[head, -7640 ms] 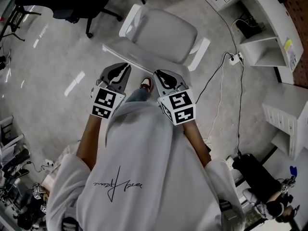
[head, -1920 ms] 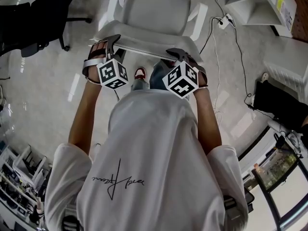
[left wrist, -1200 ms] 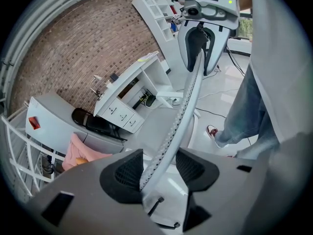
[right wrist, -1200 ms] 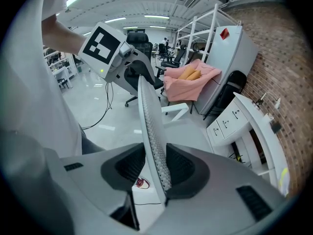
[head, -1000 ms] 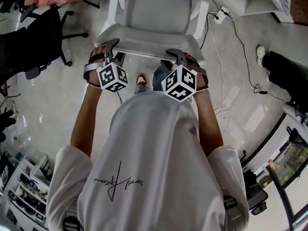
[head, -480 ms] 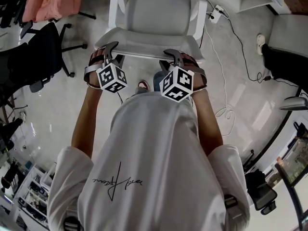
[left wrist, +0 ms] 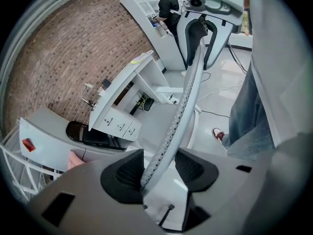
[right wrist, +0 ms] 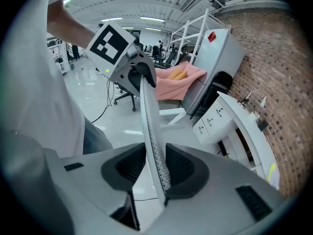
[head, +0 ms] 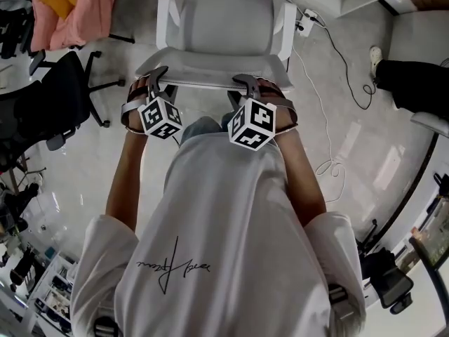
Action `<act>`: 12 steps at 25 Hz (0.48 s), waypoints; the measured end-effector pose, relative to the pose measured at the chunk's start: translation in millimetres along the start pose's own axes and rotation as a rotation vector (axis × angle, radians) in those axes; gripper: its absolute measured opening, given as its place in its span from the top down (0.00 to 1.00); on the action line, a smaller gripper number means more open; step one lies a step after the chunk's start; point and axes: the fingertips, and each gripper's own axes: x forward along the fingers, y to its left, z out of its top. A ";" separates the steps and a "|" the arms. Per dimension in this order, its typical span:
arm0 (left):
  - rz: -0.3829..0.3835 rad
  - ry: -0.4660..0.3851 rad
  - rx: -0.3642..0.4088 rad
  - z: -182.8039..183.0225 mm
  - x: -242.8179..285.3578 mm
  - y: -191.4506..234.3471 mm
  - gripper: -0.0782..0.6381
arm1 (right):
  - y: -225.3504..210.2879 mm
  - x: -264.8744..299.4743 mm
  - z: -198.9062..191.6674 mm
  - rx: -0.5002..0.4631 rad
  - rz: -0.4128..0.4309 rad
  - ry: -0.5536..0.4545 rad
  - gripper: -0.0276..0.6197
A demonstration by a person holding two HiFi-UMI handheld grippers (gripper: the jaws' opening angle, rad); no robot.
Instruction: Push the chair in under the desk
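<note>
Moved: both tools, which hang short of the chair in the earliest head view, now straddle the top edge of its backrest [head: 210,67]; the room has slid past, so a pink cloth [head: 77,9] shows upper left and the white shelving sits in the top right corner.
Floor: pale floor [head: 91,160] lies open all round the chair, with a black chair [head: 49,97] to the left and a loose cable [head: 337,55] to the right.
Desk: the white desk [left wrist: 117,124] stands beyond the chair in the left gripper view, its tabletop [left wrist: 124,82] running along the brick wall.
Chair: the white office chair [head: 224,20] stands on the floor just in front of the person, seat pointing away from them; no part of the seat is under the tabletop.
Left tool: the left tool [head: 153,81] has its jaws apart with the mesh edge of the backrest between them, lying against one pad and clear of the other.
Right tool: the right tool [head: 251,84] is closing its jaws with the same edge between them; a gap shows on one side.
Done: the chair is taken by the backrest and appears to be on its way.
Left: by my reading most of the push remains, namely lining up with the desk opening and rolling the seat in.
</note>
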 end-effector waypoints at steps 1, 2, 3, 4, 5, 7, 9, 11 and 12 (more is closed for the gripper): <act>0.003 0.000 0.003 2.9 1.6 1.0 0.61 | -2.5 -0.2 -1.8 -0.001 -0.005 -0.002 0.74; 0.005 0.000 0.004 5.5 3.2 1.6 0.61 | -4.6 -0.3 -3.9 -0.002 -0.010 -0.003 0.74; 0.006 0.001 0.006 8.0 4.7 2.1 0.61 | -6.6 -0.5 -6.0 -0.004 -0.013 -0.004 0.74; 0.007 0.002 0.007 10.5 6.1 2.6 0.61 | -8.6 -0.8 -7.9 -0.005 -0.016 -0.004 0.74; 0.008 0.004 0.008 13.0 7.1 3.2 0.61 | -10.6 -1.3 -9.6 -0.007 -0.019 -0.005 0.74; 0.006 0.007 0.008 17.4 8.2 4.1 0.61 | -13.8 -2.8 -12.3 -0.010 -0.023 -0.007 0.74; 0.003 0.010 0.006 20.5 8.8 5.4 0.61 | -16.2 -3.6 -13.6 -0.011 -0.026 -0.009 0.74; -0.001 0.016 0.005 21.9 9.5 6.5 0.61 | -17.7 -3.5 -14.0 -0.010 -0.027 -0.009 0.74; -0.005 0.019 0.005 22.3 9.9 6.9 0.61 | -18.1 -3.2 -14.1 -0.009 -0.027 -0.009 0.74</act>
